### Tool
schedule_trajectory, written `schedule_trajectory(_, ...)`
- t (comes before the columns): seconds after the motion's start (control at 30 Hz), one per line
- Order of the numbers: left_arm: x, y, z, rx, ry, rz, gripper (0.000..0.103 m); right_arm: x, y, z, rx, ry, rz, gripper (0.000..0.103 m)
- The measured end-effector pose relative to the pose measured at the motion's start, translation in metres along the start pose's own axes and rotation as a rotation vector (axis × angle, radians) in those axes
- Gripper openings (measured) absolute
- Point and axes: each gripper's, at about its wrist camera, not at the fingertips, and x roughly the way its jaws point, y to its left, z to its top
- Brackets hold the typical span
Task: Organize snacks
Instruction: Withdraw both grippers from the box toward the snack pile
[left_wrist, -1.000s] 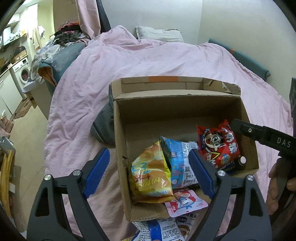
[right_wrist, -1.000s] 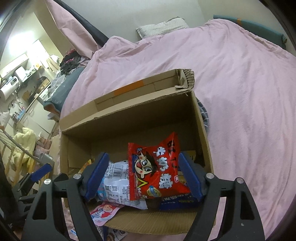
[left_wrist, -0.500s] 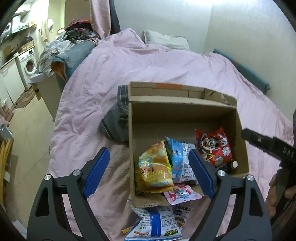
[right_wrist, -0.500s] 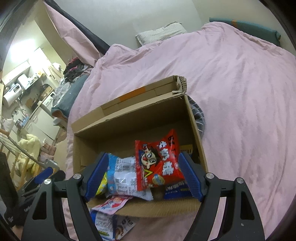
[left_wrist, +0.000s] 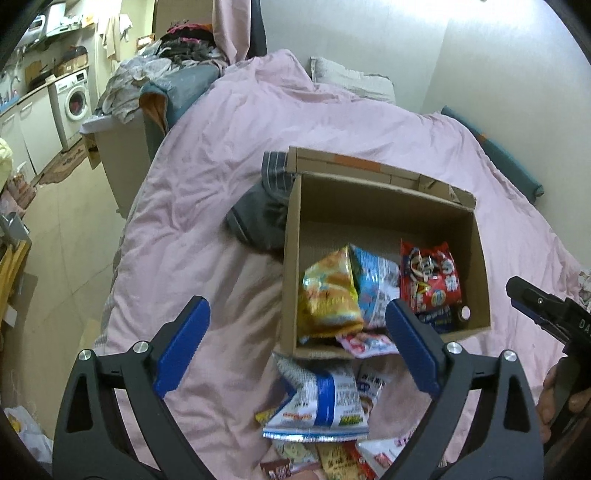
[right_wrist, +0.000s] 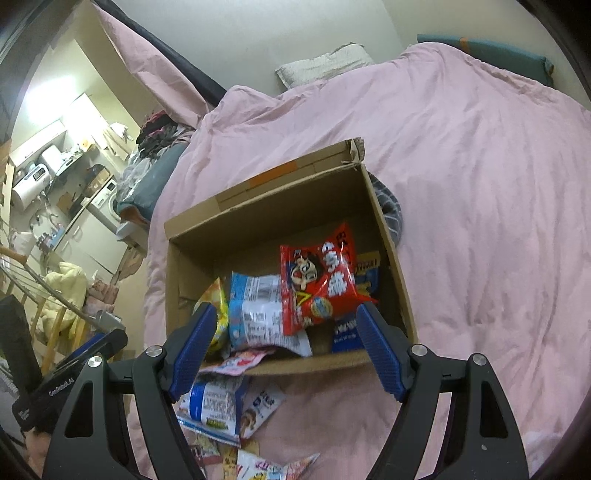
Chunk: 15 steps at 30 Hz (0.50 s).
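Observation:
A cardboard box (left_wrist: 291, 236) (right_wrist: 384, 236) lies on the pink bed cover and holds a yellow snack bag (left_wrist: 328, 295), a blue-and-white bag (left_wrist: 376, 284) (right_wrist: 258, 306) and a red bag (left_wrist: 430, 280) (right_wrist: 317, 277). More packets lie loose in front of the box, among them a white-and-blue bag (left_wrist: 317, 402) (right_wrist: 214, 406). My left gripper (left_wrist: 295, 343) hovers above these loose packets, its jaws opening with nothing pinched between them. My right gripper (right_wrist: 284, 347) is open and empty, held back from the box's near wall.
A grey striped garment (left_wrist: 258, 218) is tucked against the box's left side. A pillow (left_wrist: 351, 79) lies at the head of the bed. The bed's left edge drops to the floor, where a washing machine (left_wrist: 75, 101) and piled clothes (left_wrist: 147, 74) stand.
Both grippers have pulled back and up from the box, so it looks smaller and the loose packets in front of it have come into view. The left jaws stand wider.

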Motion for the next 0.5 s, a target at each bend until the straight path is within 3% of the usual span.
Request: schedule_trajectory(0.5,-0.014,0.007,-0.031,-0.002,0.036,0.026,0.094,-0.011,-0.001,-0.028,0.018,0.054,-0.002,0.08)
